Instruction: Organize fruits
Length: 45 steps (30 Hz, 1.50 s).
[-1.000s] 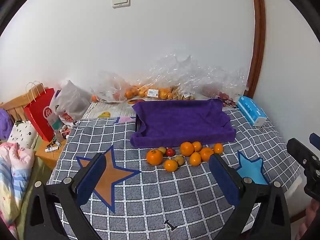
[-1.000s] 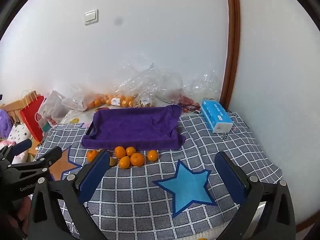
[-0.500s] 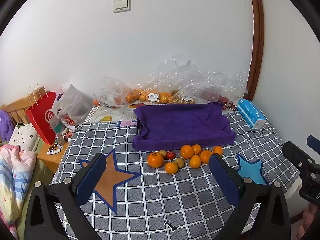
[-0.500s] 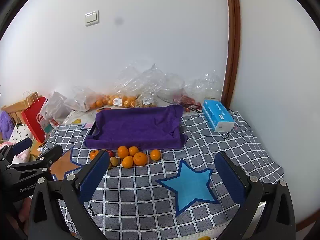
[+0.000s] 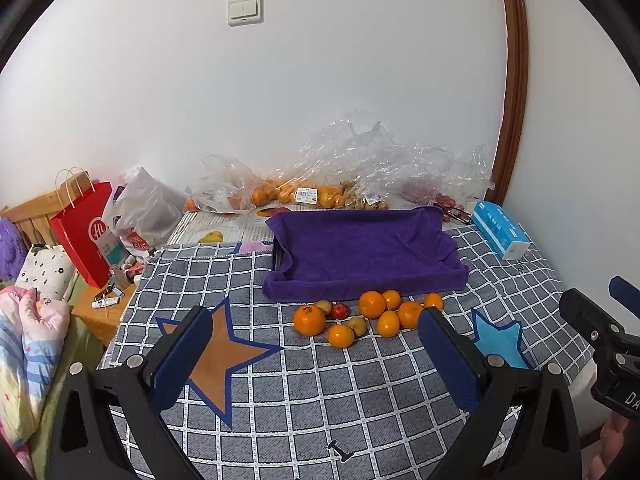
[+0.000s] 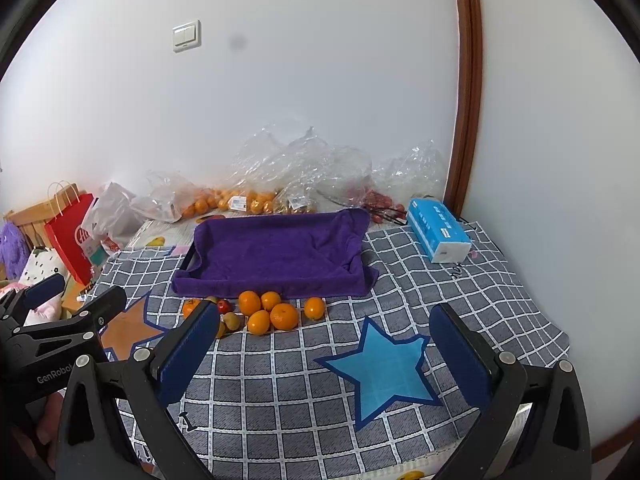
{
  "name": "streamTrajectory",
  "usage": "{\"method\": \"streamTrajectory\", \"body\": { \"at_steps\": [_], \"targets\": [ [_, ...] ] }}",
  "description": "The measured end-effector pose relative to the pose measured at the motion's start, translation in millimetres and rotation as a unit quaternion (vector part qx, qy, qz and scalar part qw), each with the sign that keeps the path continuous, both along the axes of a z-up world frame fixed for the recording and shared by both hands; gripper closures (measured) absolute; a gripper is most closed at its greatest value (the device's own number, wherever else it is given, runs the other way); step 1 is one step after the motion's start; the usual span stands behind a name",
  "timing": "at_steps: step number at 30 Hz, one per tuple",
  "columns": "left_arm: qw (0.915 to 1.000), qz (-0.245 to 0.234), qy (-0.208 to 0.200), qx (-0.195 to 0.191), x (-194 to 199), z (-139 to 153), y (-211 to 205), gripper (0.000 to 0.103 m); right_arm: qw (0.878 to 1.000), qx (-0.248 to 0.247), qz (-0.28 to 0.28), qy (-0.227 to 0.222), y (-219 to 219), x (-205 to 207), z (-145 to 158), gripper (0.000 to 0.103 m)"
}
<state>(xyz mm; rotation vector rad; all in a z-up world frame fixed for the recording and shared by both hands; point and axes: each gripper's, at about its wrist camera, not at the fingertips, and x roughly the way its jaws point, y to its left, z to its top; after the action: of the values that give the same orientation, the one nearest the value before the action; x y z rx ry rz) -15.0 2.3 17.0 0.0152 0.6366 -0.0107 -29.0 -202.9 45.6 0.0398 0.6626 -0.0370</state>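
Both tools [image 5: 316, 356] [image 6: 320, 352] drew back, gaping wide, empty

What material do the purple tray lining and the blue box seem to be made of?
Purple lining: probably terry cloth, matte and fuzzy, with soft folds draped over the tray's rim. Blue box: likely a printed soft plastic pack of tissues; slightly glossy, white end.

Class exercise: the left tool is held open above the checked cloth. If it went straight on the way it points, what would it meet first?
Probably the loose fruit cluster on the checked cloth, just before the purple-towel tray. The left tool is open and nothing lies between; depth is uncertain.
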Motion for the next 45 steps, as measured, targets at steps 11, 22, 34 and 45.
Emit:
{"method": "streamTrajectory", "body": {
  "at_steps": [11,22,34,45],
  "targets": [
    [1.0,0.0,-0.004,-0.003,-1.2,2.2,-0.5,0.0,1.0,0.001,0.001,-0.003,1.1,-2.1,1.1,0.0],
    [1.0,0.0,-0.006,-0.004,-3.2,3.3,-2.1,0.0,1.0,0.0,0.0,-0.007,1.8,-4.0,5.0,0.0],
    [1.0,-0.001,-0.007,-0.005,-3.6,4.7,-2.4,0.0,1.0,0.0,0.002,-0.007,3.3,-5.0,5.8,0.0],
    [0.9998,0.001,-0.015,-0.013,-9.3,9.0,0.8,0.0,1.0,-0.005,0.007,-0.006,7.5,-3.0,4.1,0.0]
  ]
}}
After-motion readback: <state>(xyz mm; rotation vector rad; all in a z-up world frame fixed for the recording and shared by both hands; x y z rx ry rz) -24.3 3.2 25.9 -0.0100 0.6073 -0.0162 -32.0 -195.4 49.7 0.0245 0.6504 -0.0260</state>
